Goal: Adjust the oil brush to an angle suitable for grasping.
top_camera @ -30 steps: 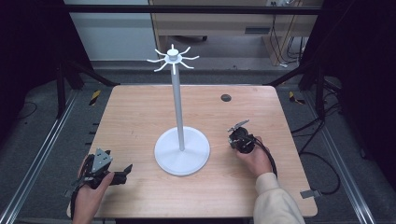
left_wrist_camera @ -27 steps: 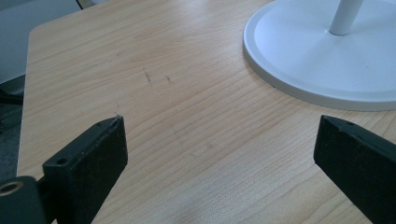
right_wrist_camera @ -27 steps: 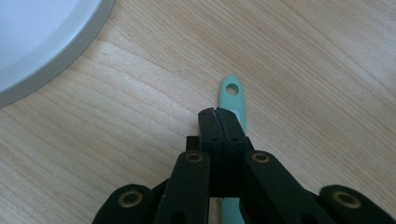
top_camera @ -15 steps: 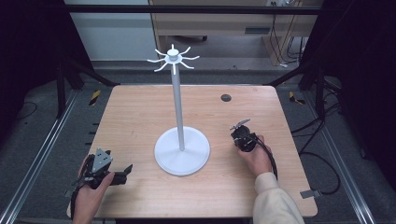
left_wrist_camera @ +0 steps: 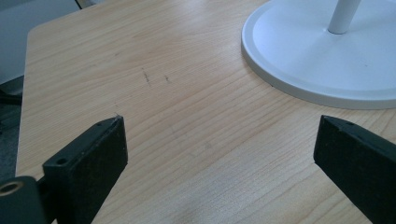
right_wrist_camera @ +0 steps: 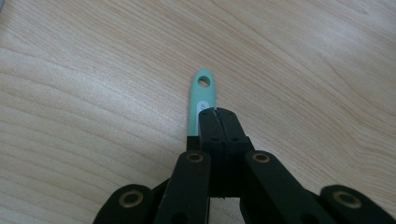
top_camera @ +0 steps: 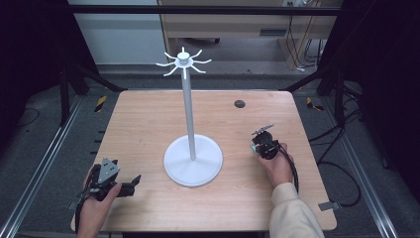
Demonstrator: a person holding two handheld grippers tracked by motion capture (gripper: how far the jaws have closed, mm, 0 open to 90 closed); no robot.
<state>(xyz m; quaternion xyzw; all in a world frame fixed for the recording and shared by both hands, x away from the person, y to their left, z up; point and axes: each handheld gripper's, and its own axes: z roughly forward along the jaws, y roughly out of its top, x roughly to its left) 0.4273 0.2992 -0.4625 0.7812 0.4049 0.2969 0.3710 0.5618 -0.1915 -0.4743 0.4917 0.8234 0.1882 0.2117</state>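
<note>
step: mint tool [right_wrist_camera: 201, 100] is gripped by closed right gripper [right_wrist_camera: 216, 112] | left gripper [left_wrist_camera: 219, 144] is held open, empty | next: tool's hole is to be hung on stand [top_camera: 192, 114] hook

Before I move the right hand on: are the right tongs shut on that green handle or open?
Shut on it. The right tongs have their jaws together, pinching the green handle, whose holed end sticks out past them.

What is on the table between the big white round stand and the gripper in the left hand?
Nothing. In the left gripper view, just bare wooden table lies between the open left gripper and the white stand base. The high view shows the same.
</note>
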